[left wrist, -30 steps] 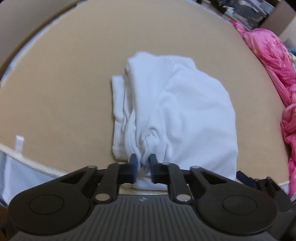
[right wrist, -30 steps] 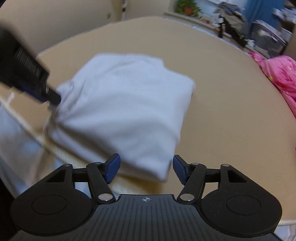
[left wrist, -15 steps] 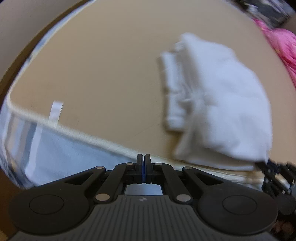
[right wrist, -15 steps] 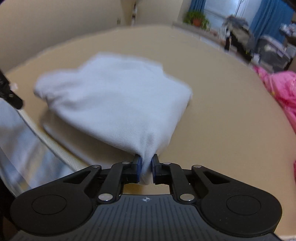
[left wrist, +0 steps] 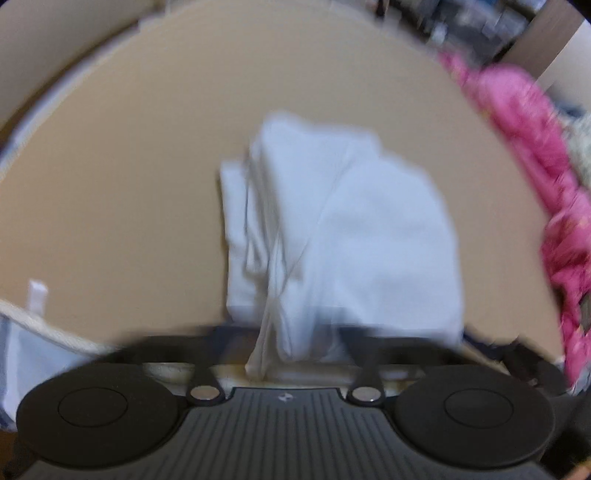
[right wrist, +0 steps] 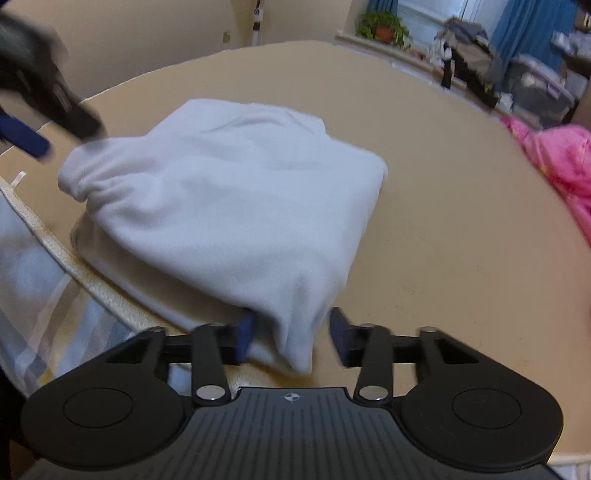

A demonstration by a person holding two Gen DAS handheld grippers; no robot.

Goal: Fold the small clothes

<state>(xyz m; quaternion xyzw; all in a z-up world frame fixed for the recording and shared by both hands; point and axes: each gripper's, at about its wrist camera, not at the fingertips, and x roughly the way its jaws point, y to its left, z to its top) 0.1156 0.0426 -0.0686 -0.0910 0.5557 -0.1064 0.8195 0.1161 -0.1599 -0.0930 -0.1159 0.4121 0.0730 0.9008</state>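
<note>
A folded white garment (left wrist: 354, 236) (right wrist: 229, 192) lies on the tan bed surface (right wrist: 461, 236). My right gripper (right wrist: 291, 338) is at its near corner; the jaws are opening, and the corner droops between the blue pads (right wrist: 338, 332) without being pinched. The left wrist view is blurred. There my left gripper (left wrist: 299, 343) sits at the garment's near edge with its jaws opening and a fold of cloth hanging between the spread fingers. In the right wrist view the left gripper (right wrist: 55, 125) hovers at the bunched left corner.
A pink quilt (left wrist: 532, 147) (right wrist: 557, 162) is heaped along the right side of the bed. A corded seam (right wrist: 48, 236) marks the near edge, with pale striped fabric below it. Furniture, a potted plant (right wrist: 384, 27) and blue curtains stand at the back.
The right gripper closed on the near corner half a second ago and now stands apart again. The left gripper swung left off the garment, shut, then came back over its near edge.
</note>
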